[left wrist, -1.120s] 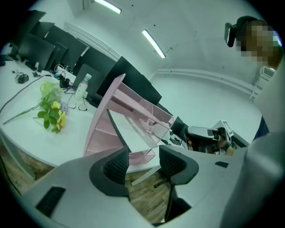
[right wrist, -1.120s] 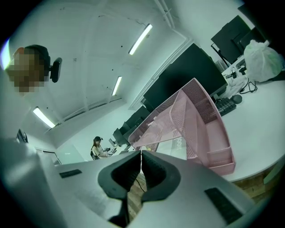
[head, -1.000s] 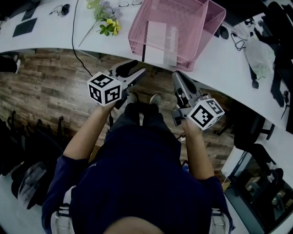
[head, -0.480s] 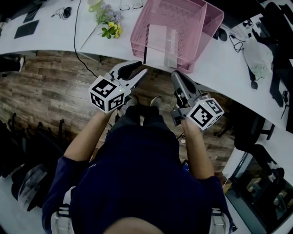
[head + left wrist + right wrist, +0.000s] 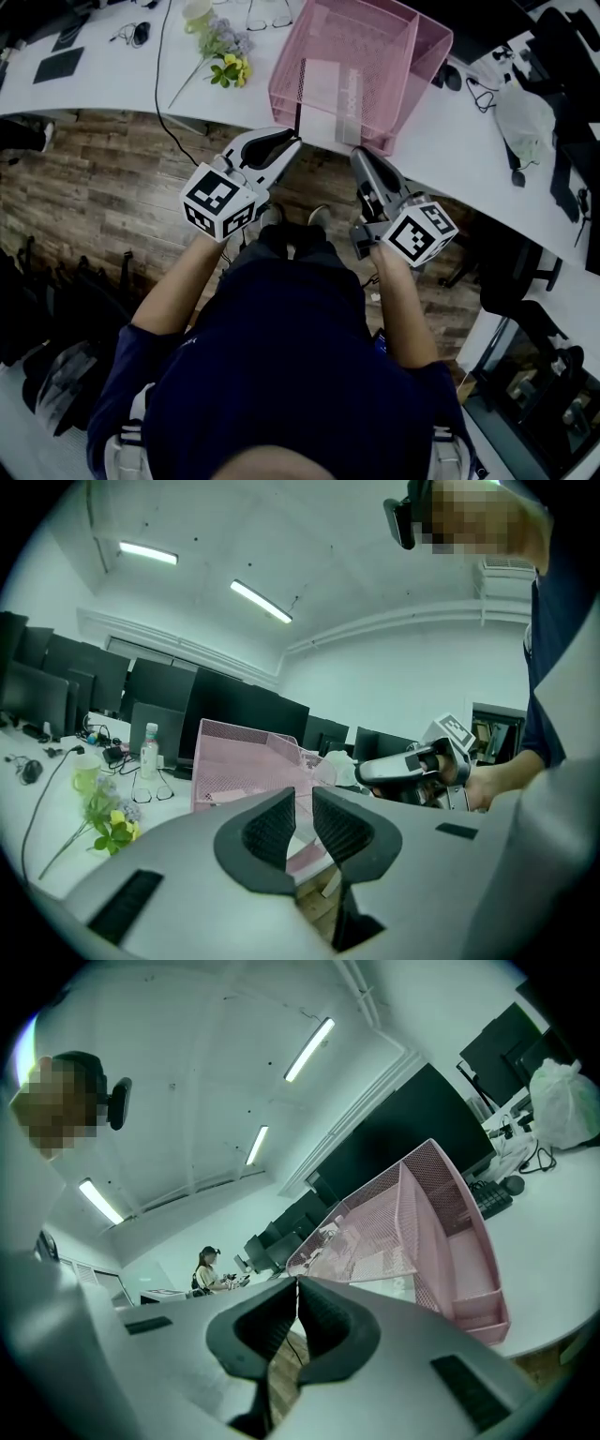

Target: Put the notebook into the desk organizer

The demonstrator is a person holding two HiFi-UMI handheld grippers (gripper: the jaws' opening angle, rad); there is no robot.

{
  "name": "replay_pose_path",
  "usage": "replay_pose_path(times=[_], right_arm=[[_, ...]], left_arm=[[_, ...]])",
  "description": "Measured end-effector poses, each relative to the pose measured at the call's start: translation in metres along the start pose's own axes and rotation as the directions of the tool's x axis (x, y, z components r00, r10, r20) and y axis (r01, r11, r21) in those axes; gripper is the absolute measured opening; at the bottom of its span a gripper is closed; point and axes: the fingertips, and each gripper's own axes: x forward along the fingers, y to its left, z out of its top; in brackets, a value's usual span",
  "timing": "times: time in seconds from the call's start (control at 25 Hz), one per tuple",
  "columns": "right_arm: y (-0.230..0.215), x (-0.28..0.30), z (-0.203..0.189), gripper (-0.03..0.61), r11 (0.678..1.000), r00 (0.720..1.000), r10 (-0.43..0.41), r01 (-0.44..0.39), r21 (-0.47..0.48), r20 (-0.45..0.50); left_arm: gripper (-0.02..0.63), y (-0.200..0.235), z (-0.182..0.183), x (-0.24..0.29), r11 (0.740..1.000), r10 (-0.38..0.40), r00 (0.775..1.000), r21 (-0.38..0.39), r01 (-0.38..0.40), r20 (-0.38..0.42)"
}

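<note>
The pink mesh desk organizer (image 5: 412,70) stands on the white desk, close to its front edge. A pale notebook (image 5: 324,84) lies inside it. Both grippers hover over the wooden floor, short of the desk edge. My left gripper (image 5: 286,141) points at the organizer's front left corner. Its jaws have just been closing and now show a narrow gap with nothing in it (image 5: 302,794). My right gripper (image 5: 359,153) is shut and empty, pointing at the organizer's front right. The right gripper view shows its jaws touching (image 5: 297,1283) with the organizer (image 5: 422,1213) beyond.
Left of the organizer on the desk (image 5: 112,84) lie flowers (image 5: 223,56), a black cable (image 5: 156,66) and glasses (image 5: 262,9). A white bag (image 5: 530,112) sits to the right. Dark monitors (image 5: 234,710) line the back. Another person (image 5: 204,1269) stands far off.
My left gripper has risen toward the desk edge and rolled, and its jaws have narrowed from wide open to a slim gap. The right gripper has kept still.
</note>
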Motion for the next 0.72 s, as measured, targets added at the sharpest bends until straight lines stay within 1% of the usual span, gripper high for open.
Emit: replay_pose_path(times=[0.24, 0.72], right_arm=[[0.002, 0.002, 0.007, 0.005, 1.000, 1.000, 0.010, -0.010, -0.011, 0.007], [0.000, 0.004, 0.021, 0.005, 0.999, 1.000, 0.019, -0.019, -0.026, 0.019]], left_arm=[[0.067, -0.002, 0.014, -0.002, 0.999, 0.005, 1.000, 0.031, -0.006, 0.024], [0.052, -0.002, 0.034, 0.002, 0.998, 0.012, 0.998, 0.068, -0.016, 0.059]])
